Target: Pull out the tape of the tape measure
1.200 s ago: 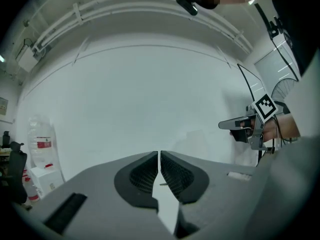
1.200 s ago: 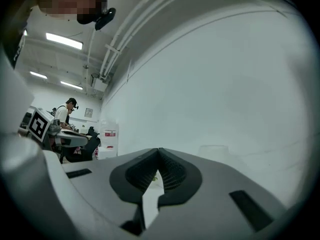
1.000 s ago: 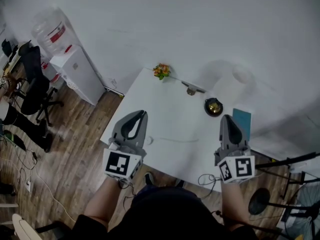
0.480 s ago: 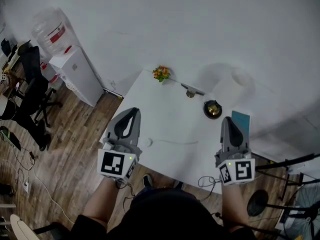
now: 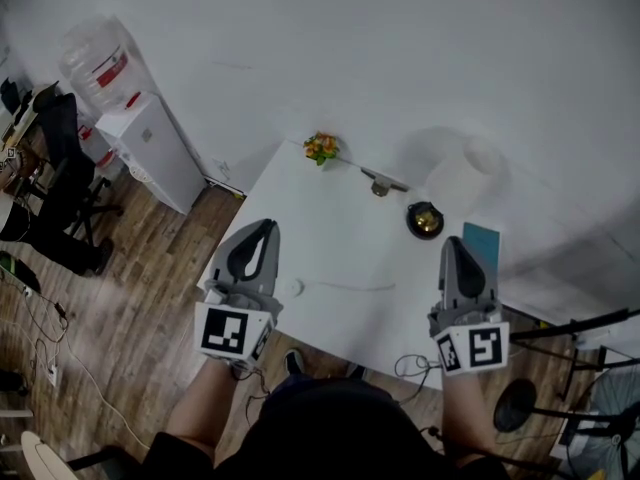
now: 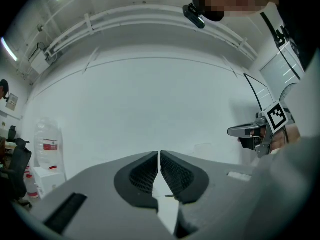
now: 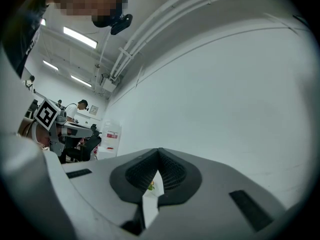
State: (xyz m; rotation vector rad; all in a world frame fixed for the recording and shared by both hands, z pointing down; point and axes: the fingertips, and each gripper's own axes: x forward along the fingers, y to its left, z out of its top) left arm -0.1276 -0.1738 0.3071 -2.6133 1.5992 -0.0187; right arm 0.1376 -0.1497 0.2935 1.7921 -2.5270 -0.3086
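A round dark and brass-coloured tape measure (image 5: 426, 218) lies on the white table (image 5: 340, 238), toward its far right. My right gripper (image 5: 453, 242) hovers just this side of it, shut and empty, apart from it. My left gripper (image 5: 267, 226) is over the table's left edge, also shut with nothing between its jaws. In the left gripper view the closed jaws (image 6: 159, 156) point level at a white wall, with the right gripper (image 6: 257, 131) off to the side. In the right gripper view the jaws (image 7: 159, 155) meet tightly.
A small orange flower pot (image 5: 321, 147) and a metal fitting (image 5: 381, 182) stand at the table's far edge. A teal book (image 5: 483, 242) lies at the right. A small white knob with a thin line (image 5: 295, 286) lies near the front. A water dispenser (image 5: 150, 143) stands left.
My left gripper has shifted slightly left, toward the table's left edge. The right gripper has stayed in place, and both stay shut.
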